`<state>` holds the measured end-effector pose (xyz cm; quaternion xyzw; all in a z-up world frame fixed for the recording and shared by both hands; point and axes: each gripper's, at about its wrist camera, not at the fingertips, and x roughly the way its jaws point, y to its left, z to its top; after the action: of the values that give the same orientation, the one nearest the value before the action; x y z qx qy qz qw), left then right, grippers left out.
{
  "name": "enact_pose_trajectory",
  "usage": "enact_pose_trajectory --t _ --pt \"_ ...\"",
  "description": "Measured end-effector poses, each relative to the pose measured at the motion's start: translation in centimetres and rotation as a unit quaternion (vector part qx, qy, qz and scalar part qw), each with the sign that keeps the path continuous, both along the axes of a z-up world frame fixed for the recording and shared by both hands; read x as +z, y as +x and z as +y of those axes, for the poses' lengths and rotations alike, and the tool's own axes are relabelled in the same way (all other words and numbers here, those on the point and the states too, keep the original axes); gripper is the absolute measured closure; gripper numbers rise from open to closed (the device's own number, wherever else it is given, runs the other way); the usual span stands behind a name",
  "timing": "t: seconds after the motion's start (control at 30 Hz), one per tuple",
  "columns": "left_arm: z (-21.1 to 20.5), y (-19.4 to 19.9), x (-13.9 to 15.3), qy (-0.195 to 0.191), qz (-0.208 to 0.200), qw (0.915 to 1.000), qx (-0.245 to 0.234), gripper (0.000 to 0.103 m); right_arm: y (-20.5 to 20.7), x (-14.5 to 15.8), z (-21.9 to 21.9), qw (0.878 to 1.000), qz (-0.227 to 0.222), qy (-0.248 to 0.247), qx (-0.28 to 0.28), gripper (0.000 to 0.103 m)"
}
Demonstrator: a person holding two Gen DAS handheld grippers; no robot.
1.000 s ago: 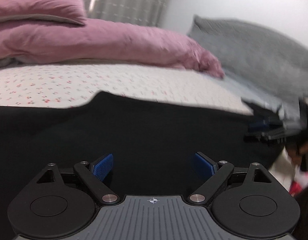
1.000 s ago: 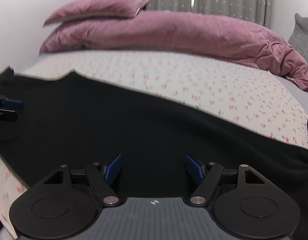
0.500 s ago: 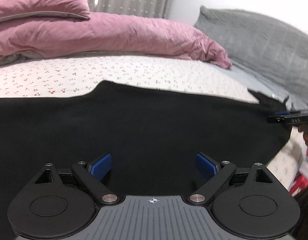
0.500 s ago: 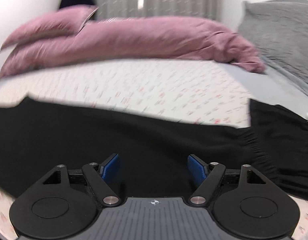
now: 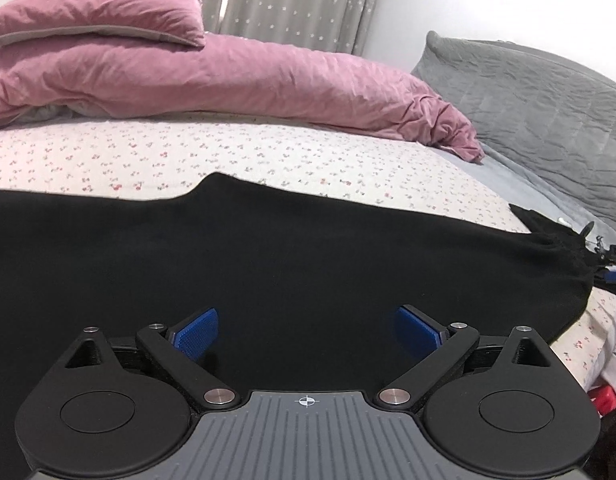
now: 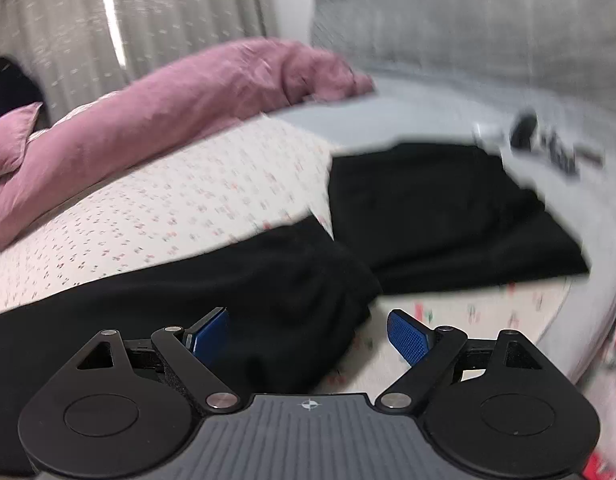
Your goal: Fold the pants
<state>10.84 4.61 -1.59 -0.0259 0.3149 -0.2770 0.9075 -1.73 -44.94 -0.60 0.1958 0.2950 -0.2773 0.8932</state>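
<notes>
While black pants (image 5: 291, 256) lie spread on bed (image 5: 147, 156), left gripper (image 5: 305, 330) and right gripper (image 6: 308, 334) hover, jaws just widening, released, nothing grasped.

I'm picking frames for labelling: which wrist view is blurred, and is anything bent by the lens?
Left wrist view: sharp; the black pants read as one dark mass with little fold detail, and the bed sheet bulges with fisheye curve. Right wrist view: motion-smeared throughout, the sheet print streaked and the pants soft-edged; only the right gripper is crisp.
</notes>
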Motion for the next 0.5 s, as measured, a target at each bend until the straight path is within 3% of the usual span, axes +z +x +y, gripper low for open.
enact_pose_trajectory --t 0.13,0.23,0.4,0.5 --pt "-0.3 0.0 -0.5 0.01 0.008 0.9999 0.005 0.002 0.9 -2.4 -1.1 0.998 0.029 0.047 -0.023 0.016" --pt "-0.6 -0.1 -0.8 0.015 0.013 0.9998 0.004 0.001 1.3 -2.8 -1.0 0.998 0.028 0.047 -0.021 0.016" --pt "-0.8 -0.1 -1.1 0.015 0.022 0.9996 0.006 0.001 2.6 -3.0 0.0 0.999 0.047 0.012 -0.005 0.033" --pt "-0.7 -0.1 -1.1 0.011 0.024 0.9996 0.007 0.001 3.0 -3.1 0.0 0.999 0.038 0.018 -0.001 0.046"
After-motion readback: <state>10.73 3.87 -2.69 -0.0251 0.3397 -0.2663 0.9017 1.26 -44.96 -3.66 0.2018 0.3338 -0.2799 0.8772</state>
